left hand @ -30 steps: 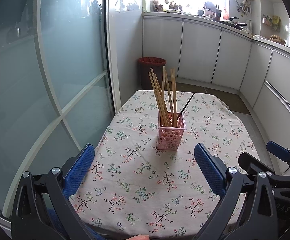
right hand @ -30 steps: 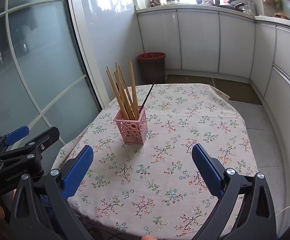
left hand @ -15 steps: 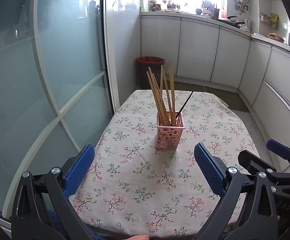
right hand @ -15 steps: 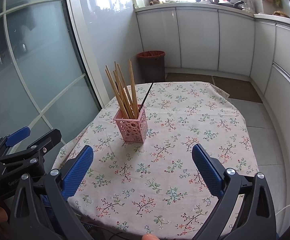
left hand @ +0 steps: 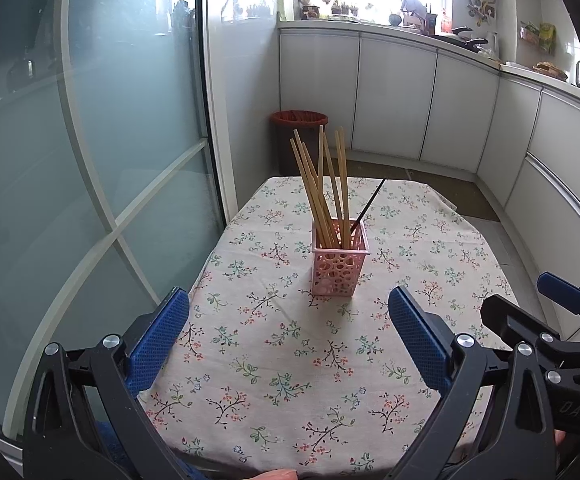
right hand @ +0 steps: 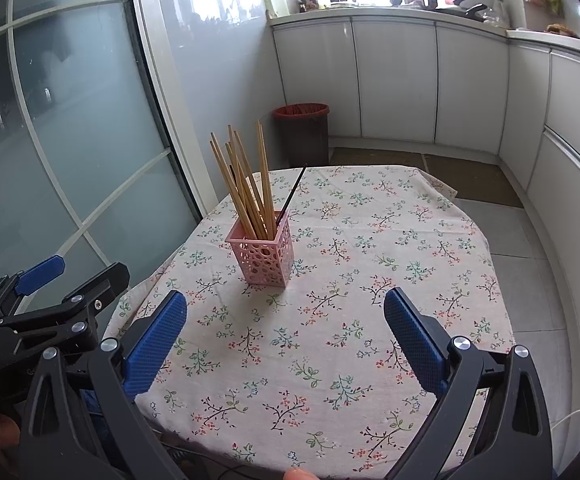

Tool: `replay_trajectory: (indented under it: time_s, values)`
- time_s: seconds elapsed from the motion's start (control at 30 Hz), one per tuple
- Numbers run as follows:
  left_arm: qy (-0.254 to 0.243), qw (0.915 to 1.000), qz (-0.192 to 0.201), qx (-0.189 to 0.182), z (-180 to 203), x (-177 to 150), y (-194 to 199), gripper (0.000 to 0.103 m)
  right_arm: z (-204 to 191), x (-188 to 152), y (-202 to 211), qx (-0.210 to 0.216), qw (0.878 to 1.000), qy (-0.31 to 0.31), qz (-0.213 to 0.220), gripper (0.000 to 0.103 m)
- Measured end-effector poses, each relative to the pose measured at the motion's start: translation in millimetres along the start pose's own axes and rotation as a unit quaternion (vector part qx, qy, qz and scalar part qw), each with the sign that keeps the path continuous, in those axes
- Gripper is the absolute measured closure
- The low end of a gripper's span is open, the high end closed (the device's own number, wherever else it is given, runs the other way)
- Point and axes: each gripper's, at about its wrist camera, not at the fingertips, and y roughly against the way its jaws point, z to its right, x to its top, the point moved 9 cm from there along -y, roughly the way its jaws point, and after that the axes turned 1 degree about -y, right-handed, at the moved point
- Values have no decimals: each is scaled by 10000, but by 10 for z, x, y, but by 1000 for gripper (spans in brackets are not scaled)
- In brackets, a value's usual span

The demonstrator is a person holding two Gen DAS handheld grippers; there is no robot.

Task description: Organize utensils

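Left gripper (left hand: 288, 336), right gripper (right hand: 284, 334): fingers spread wide, empty. Chopsticks (left hand: 322, 184) upright in pink holder (left hand: 340, 264). Pinch single stick high; lift straight.

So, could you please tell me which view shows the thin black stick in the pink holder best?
The right wrist view: the black stick stands clear of the wooden chopsticks. The left wrist view shows it too, smaller.

One pink holder (left hand: 340, 264), six wooden chopsticks (left hand: 322, 188), one black chopstick (left hand: 368, 206).
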Motion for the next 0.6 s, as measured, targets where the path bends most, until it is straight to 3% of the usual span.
replay_trajectory:
  time_s: [0.6]
  values:
    - [-17, 9999, -110, -26, 20, -39, -54, 7, 0, -1, 15, -20, 10000, 18, -7, 7]
